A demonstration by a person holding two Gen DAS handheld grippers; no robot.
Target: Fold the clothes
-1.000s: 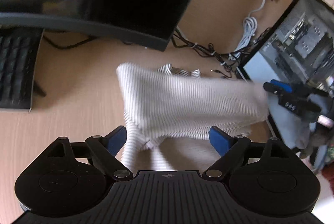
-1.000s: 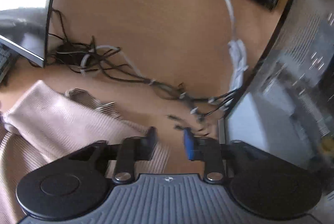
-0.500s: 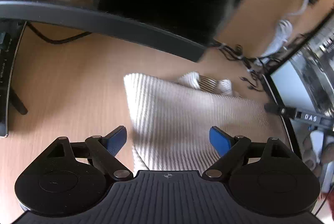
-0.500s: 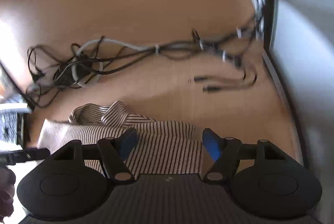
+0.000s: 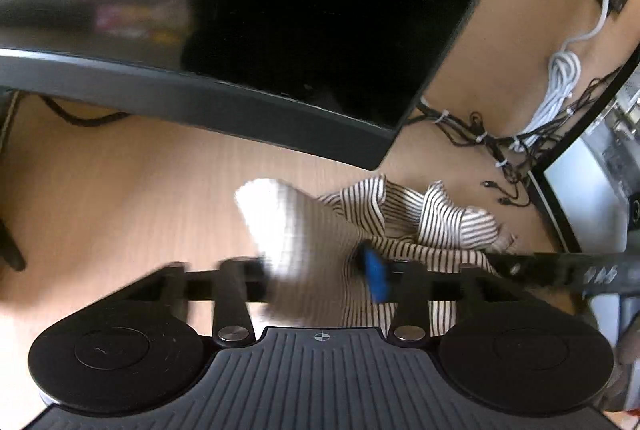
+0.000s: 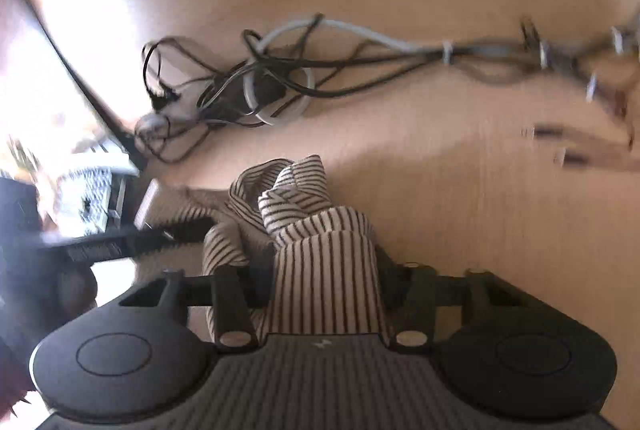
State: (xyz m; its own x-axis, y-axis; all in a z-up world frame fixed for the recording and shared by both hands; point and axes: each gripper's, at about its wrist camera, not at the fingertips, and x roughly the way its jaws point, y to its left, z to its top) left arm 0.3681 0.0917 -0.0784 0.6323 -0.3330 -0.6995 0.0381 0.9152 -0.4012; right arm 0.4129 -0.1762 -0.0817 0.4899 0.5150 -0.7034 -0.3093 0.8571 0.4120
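- Tongs on both sides have clamped down on the striped shirt (image 5: 440,226): half a second ago I had each pair spread wide over the cloth, and now the left tongs (image 5: 320,270) pinch a pale bunched fold while the right tongs (image 6: 326,270) squeeze a thick roll of stripes.
- From the left wrist, I see the blue pad (image 5: 376,278) pressed into the fabric; its partner is hidden behind the cloth, which is blurred with motion.
- From the right wrist, the garment bulges up between the two dark fingers and spills toward the tangle of cables (image 6: 256,85).
- Lying on the wooden surface (image 5: 120,189), the shirt sits just in front of the monitor (image 5: 280,9), rumpled at its far edge, with the right tool's dark bar reaching in from the side of the left view.
- Compared with a second ago, the cloth looks more gathered and less flat under my tools.
- My reading: with two holds secured, I am set to lift or carry a portion over for a fold; which fold this is I cannot settle from here.
- Risk, as I judge it: the bunched grips could drag in extra layers and leave the crease crooked near the cables.
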